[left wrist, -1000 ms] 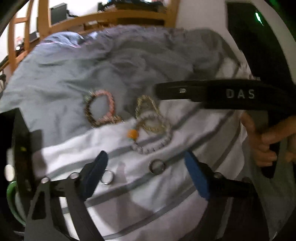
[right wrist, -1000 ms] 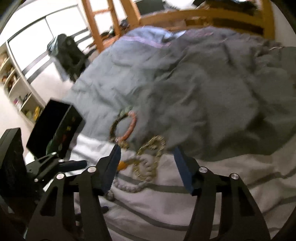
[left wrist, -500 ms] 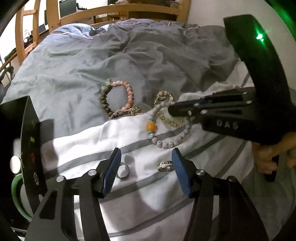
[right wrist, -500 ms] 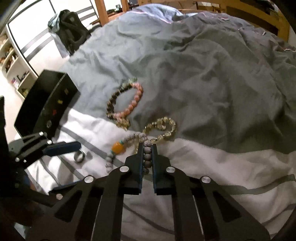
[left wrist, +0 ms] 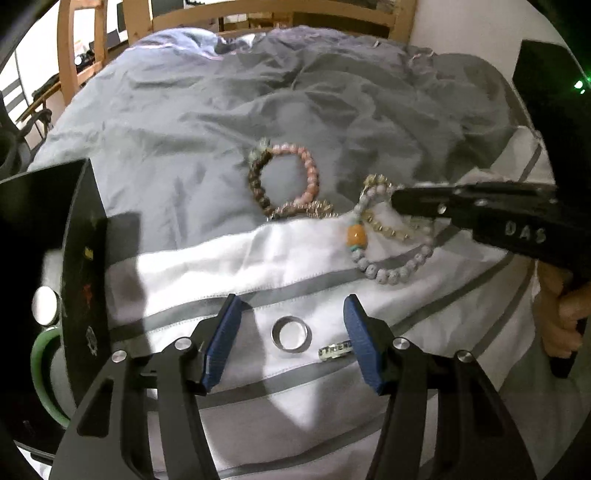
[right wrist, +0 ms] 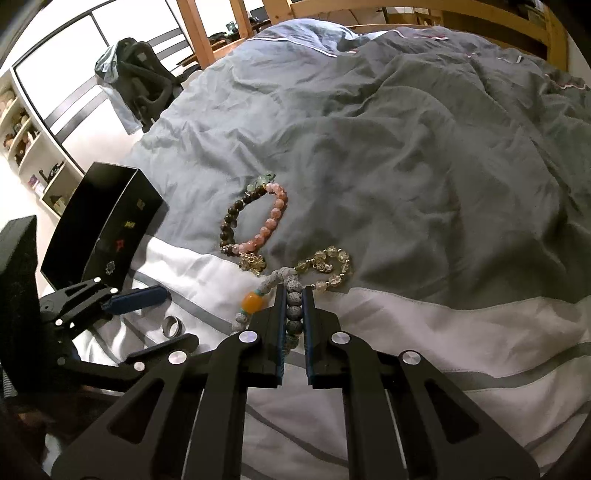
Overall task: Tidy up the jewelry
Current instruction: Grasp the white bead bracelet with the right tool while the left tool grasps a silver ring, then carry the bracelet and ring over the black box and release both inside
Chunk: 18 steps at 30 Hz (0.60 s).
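My right gripper [right wrist: 294,308] is shut on a strand of the grey bead bracelet [right wrist: 293,291], which has one orange bead [right wrist: 254,301] and lies on the white striped cloth [right wrist: 424,332]. In the left wrist view the right gripper [left wrist: 397,199] comes in from the right over the grey bead bracelet [left wrist: 391,271]. My left gripper [left wrist: 291,343] is open, with a plain silver ring [left wrist: 290,334] lying between its blue pads and touching neither. A lettered ring [left wrist: 334,349] lies by the right pad. A pink and brown bracelet [left wrist: 284,181] and a crystal bracelet [right wrist: 328,266] lie beyond.
An open black box [left wrist: 81,258] stands at the left edge of the bed, with a green rim [left wrist: 40,373] beside it. The grey duvet [right wrist: 406,147] stretches back to a wooden bed frame [left wrist: 280,7]. A chair with clothes [right wrist: 136,92] stands off the bed at left.
My right gripper shut on the grey bead bracelet. My left gripper narrowed its jaws and shifted so the plain silver ring now lies between the pads.
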Motion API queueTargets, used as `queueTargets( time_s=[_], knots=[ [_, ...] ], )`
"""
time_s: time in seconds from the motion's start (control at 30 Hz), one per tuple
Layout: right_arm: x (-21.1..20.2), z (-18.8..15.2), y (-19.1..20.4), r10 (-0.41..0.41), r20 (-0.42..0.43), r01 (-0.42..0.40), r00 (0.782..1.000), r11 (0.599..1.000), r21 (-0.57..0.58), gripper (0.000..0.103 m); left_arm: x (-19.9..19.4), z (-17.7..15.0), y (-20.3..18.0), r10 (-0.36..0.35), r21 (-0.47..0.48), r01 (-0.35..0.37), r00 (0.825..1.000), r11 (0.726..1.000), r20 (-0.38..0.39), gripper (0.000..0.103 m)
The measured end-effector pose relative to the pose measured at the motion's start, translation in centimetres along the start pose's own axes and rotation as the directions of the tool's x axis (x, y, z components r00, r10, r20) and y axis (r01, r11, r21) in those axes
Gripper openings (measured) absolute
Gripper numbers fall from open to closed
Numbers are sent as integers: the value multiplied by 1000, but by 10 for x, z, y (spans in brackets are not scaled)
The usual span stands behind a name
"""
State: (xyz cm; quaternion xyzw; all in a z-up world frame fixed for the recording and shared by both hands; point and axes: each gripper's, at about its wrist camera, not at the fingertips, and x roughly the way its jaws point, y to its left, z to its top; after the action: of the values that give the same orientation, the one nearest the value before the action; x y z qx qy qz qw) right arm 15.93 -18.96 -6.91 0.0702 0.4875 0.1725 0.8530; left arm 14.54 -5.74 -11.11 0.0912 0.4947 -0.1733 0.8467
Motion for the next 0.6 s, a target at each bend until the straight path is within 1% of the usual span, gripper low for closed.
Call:
queueTargets(
  time_s=[0.03, 0.1, 0.13, 0.17, 0.23, 0.37, 0.6],
  knots=[
    [0, 0, 0, 1, 1, -1, 1000, 1000, 1, 9, 3, 0, 0, 8, -3, -8, 1000, 1000, -12, 53],
    [0, 0, 0, 3, 2, -3, 1000, 1000, 2, 9, 6, -1, 1, 13, -8, -13, 1000, 1000, -23, 39],
    [0, 0, 0, 4, 3, -4, 1000, 1000, 2, 9, 6, 0, 2, 9, -15, -9, 1000, 1000, -24, 34],
    [0, 0, 0, 4, 4, -4, 1000, 1000, 2, 9, 5, -1, 3, 1, -25, -1, 1000, 1000, -23, 20],
    [-1, 0, 1, 7, 11, -7, 1000, 1000, 3, 9, 3, 0, 8, -26, -56, 25, 999, 998, -19, 19],
    [-6, 2, 2, 20, 40, -20, 999, 1000, 4, 9, -4, 2, 6, -11, -61, 11, 1000, 998, 9, 19],
    [-24, 6, 7, 59, 133, -59, 989, 998, -8, 9, -32, 8, 15, -28, -104, 40, 994, 994, 109, 19]
  ],
)
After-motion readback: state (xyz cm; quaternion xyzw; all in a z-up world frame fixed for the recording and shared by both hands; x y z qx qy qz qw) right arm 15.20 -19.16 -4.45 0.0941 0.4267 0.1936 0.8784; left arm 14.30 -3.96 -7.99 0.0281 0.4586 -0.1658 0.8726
